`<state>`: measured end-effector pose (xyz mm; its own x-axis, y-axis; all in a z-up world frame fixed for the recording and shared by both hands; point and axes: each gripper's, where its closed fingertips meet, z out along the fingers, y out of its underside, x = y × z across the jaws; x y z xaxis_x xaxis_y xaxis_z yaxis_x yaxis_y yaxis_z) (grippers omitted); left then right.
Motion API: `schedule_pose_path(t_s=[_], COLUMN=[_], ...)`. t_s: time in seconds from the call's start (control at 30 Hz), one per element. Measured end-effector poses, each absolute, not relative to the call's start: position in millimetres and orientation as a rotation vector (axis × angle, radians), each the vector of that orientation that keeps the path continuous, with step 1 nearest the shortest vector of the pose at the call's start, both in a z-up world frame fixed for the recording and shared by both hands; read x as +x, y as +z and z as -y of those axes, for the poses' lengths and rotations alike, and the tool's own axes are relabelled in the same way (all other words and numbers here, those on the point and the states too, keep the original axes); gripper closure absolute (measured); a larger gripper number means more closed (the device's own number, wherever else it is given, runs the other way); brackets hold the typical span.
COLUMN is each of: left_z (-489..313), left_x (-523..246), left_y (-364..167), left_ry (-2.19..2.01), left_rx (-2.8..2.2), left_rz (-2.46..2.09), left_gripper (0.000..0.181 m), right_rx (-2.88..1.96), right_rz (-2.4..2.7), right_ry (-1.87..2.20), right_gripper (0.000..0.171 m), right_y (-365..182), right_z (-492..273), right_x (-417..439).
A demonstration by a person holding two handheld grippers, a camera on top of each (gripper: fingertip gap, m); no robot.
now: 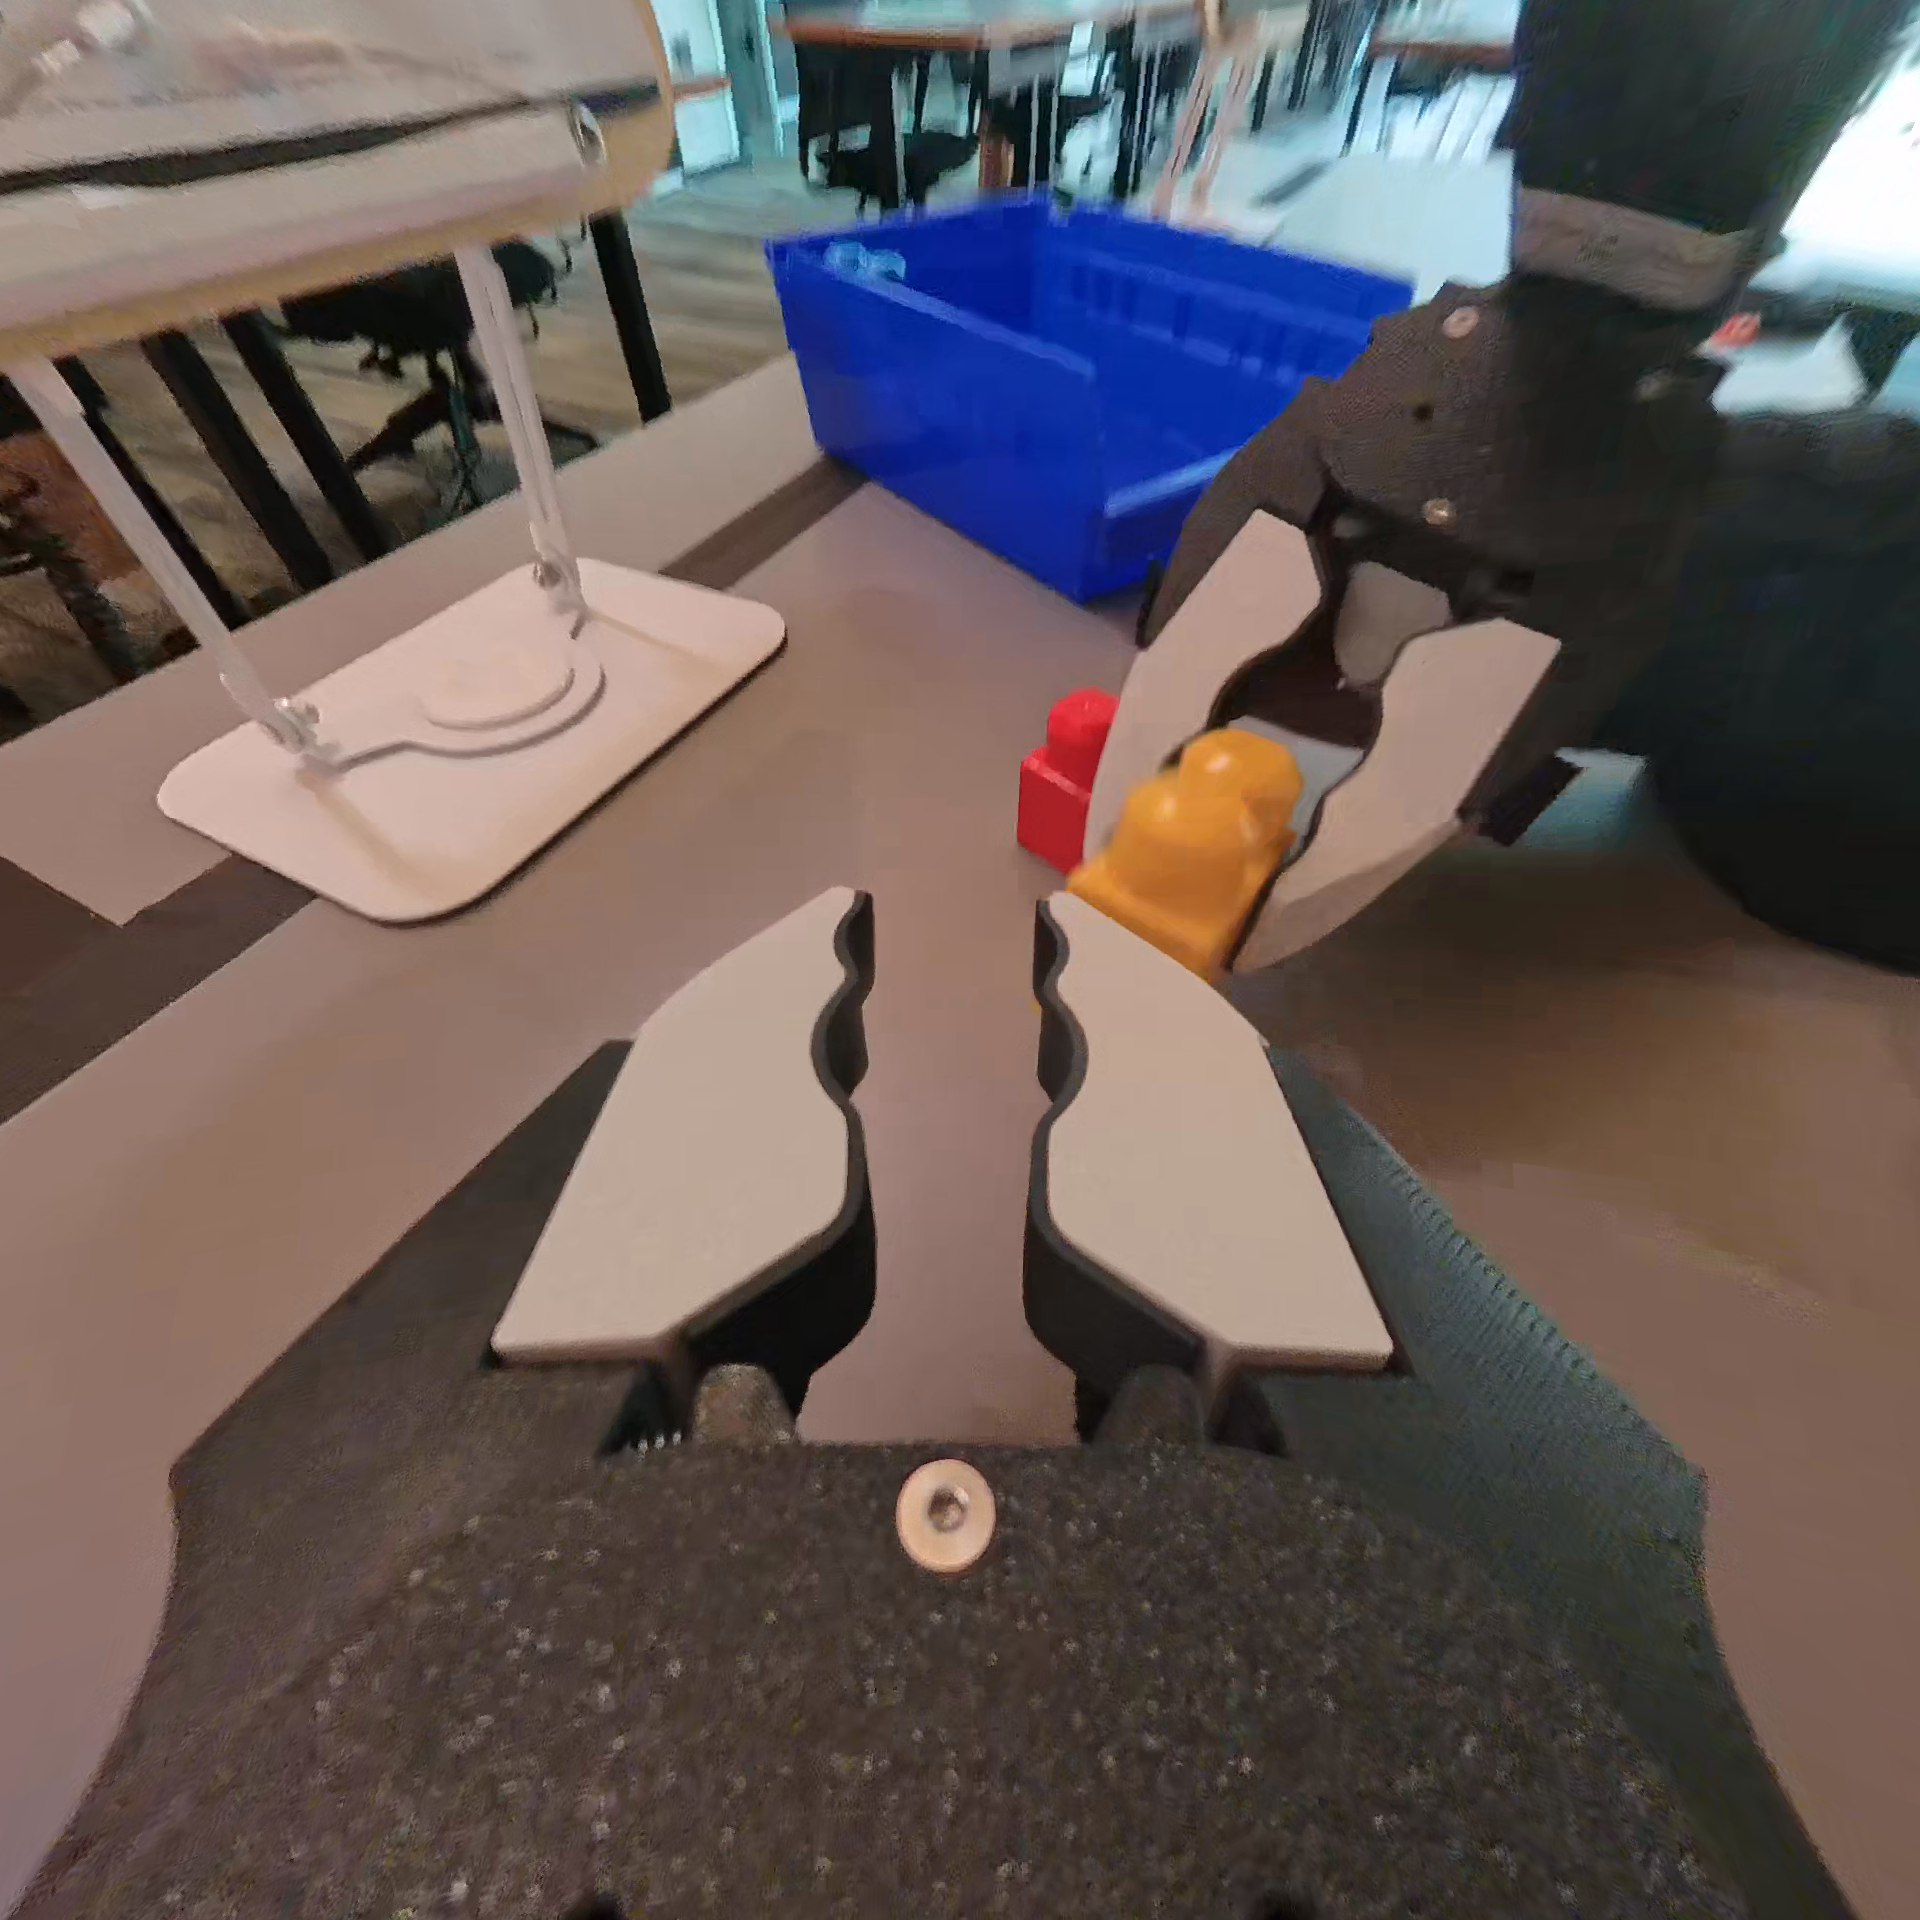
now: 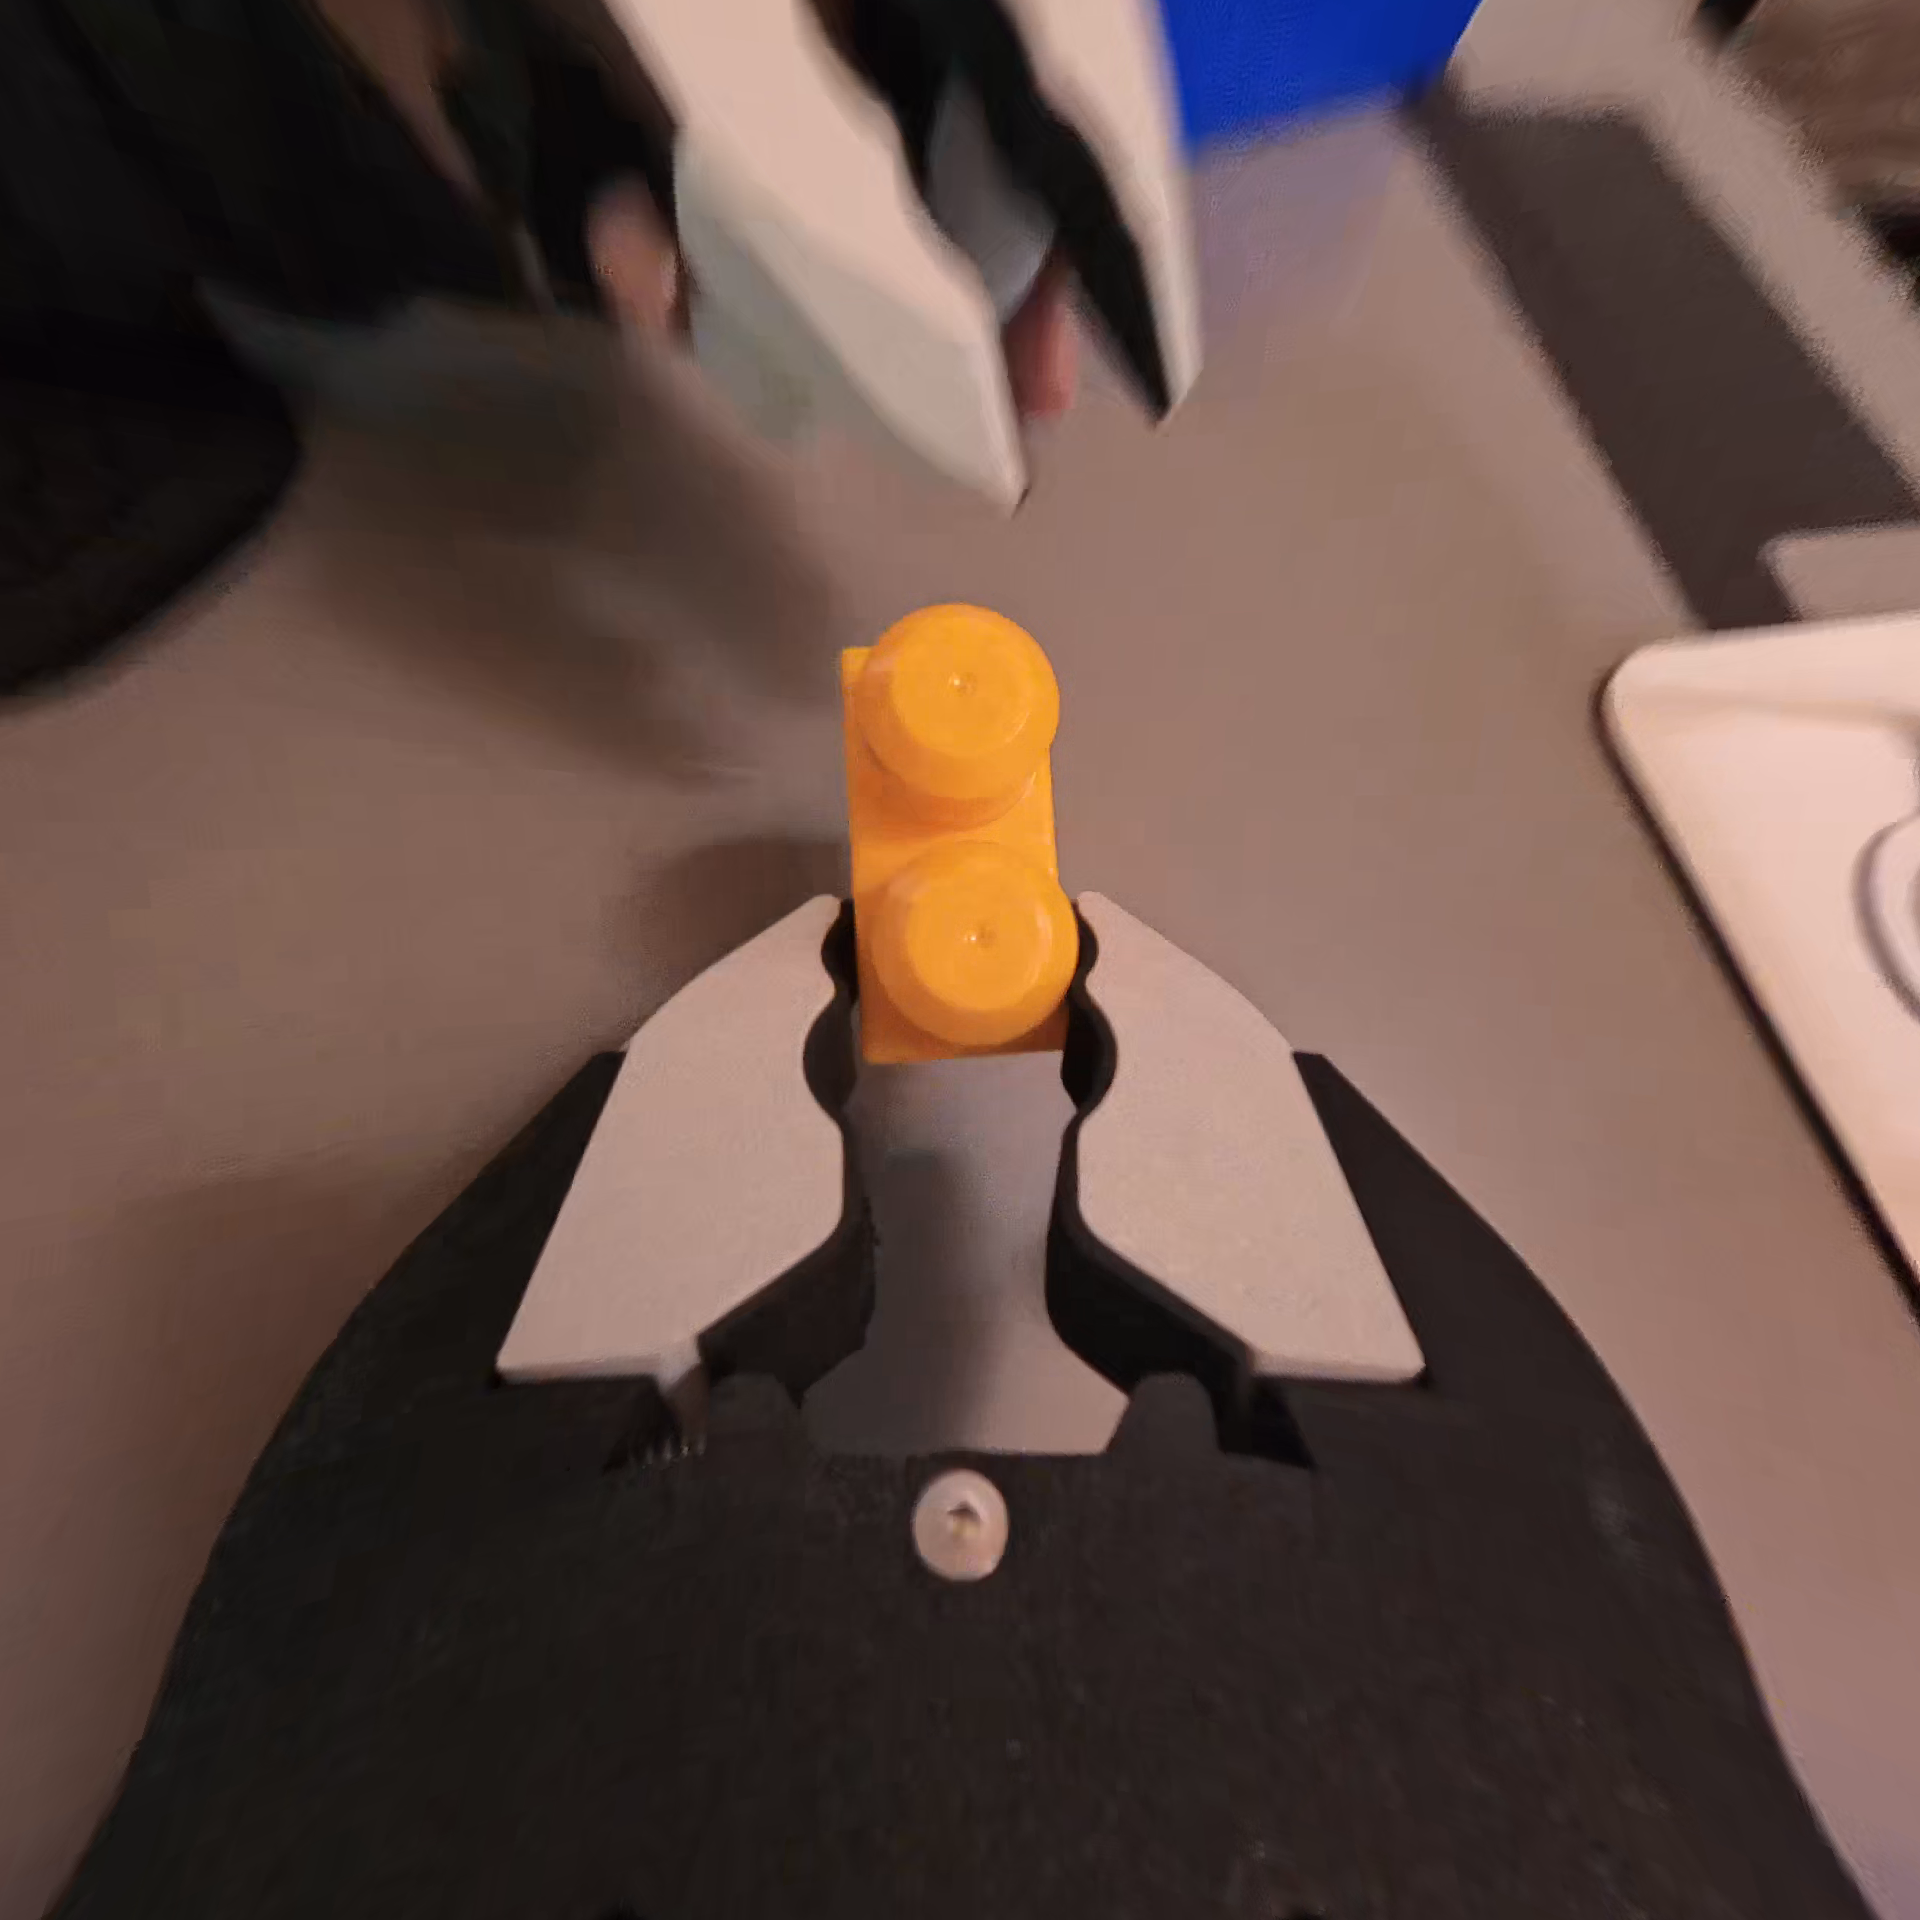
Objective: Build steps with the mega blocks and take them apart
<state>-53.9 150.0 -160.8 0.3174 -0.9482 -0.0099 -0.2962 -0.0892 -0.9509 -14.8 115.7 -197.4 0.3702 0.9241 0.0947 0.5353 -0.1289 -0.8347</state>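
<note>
An orange two-stud block [image 2: 961,821] sits between the fingertips of my right gripper [image 2: 961,920], which is shut on its near end, studs facing the camera. In the left wrist view the same block [image 1: 1195,842] is held low over the grey table by the right gripper [image 1: 1174,904]; I cannot tell whether it touches the table. A red block [image 1: 1070,774] stands on the table just behind it. My left gripper [image 1: 956,925] is open and empty, its right fingertip close in front of the orange block. It also shows blurred at the top of the right wrist view [image 2: 1089,447].
A blue plastic bin [image 1: 1039,395] stands at the back of the table. The white flat base of a stand [image 1: 468,748] lies at the left and also shows in the right wrist view [image 2: 1787,831]. A black rounded object [image 1: 1818,727] sits at the right. The tips of one gripper are about 8 cm away from the tips of the other.
</note>
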Motion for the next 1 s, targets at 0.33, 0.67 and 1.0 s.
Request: schedule_pose_path(t_s=[0.33,0.67,1.0], left_z=[-122.1,-96.2,-87.9], left_x=[-45.2,-34.6,-27.3], left_y=[-103.7,-71.7,-72.9], left_ry=[-1.195,-1.321,-1.339], left_rx=[-1.375,-1.226,-1.214], left_rz=[-0.997,-0.937,-0.953], left_gripper=[0.151,0.139,0.141], right_rx=[-1.218,-1.199,-1.200], right_rz=[0.668,0.714,0.773], right_ry=[1.237,1.319,1.306], right_gripper=[0.134,0.134,0.134], right_y=[-74.0,-81.6,-85.9], right_z=[-111.6,-96.3,-86.7], right_x=[8.9,-22.1,-39.7])
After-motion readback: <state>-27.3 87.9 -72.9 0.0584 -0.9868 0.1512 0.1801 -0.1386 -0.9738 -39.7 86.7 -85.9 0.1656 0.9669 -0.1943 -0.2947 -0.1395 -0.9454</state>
